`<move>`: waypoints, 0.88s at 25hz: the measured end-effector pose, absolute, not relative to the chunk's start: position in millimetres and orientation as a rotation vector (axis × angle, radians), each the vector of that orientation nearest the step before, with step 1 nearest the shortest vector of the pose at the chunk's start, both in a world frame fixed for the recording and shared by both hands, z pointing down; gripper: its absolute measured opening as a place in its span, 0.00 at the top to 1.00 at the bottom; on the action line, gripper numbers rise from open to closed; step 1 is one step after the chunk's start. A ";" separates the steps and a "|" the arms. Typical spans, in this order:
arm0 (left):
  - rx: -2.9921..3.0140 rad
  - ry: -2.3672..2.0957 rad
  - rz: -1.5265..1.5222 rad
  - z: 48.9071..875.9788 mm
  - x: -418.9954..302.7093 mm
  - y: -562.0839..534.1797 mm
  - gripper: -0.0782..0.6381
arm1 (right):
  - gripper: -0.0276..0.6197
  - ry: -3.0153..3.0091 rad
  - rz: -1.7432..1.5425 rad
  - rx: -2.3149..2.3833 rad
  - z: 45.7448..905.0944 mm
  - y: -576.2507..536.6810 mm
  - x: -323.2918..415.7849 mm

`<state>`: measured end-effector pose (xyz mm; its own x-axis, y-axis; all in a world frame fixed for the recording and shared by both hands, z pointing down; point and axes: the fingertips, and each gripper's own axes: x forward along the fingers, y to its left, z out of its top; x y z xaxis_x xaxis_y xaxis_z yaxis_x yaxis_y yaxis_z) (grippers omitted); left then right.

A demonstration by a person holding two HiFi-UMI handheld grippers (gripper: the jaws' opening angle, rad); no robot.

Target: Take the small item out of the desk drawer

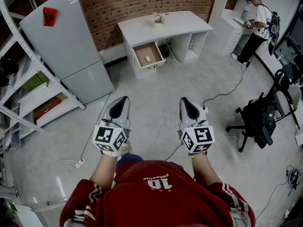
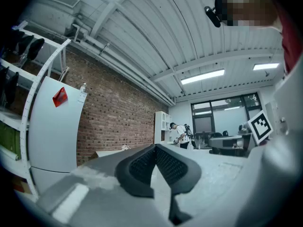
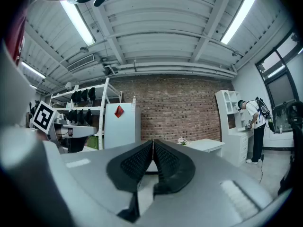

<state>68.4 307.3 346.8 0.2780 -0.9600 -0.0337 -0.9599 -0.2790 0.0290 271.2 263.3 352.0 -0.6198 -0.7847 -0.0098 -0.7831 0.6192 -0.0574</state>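
Closed fingers [image 1: 120, 109] sit well apart from item [image 1: 147, 58] in drawer [image 1: 155, 50].

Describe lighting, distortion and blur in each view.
Head view: even, soft light with mild bending at the edges; the open drawer is sharp but small. Left gripper view: heavy fisheye, black corners, and a bright ceiling lamp against a dim room. Right gripper view: same fisheye, light strip blown out, brick wall clear.
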 end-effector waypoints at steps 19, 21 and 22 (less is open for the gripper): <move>2.514 -1.842 -0.117 345.3 73.0 285.4 0.89 | 0.97 2.822 -0.001 -1.367 354.9 253.5 268.6; 2.506 -1.834 -0.128 346.7 71.8 281.1 0.89 | 0.97 2.822 -0.018 -1.366 357.8 248.0 268.6; 2.505 -1.836 -0.126 346.4 70.5 278.3 0.89 | 0.97 2.821 -0.030 -1.364 358.8 244.0 267.9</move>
<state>70.5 278.3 346.4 0.2990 -0.9532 -0.0461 -0.9505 -0.3017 0.0746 267.9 244.0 358.8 -0.6210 -0.7838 0.0015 -0.7836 0.6209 -0.0205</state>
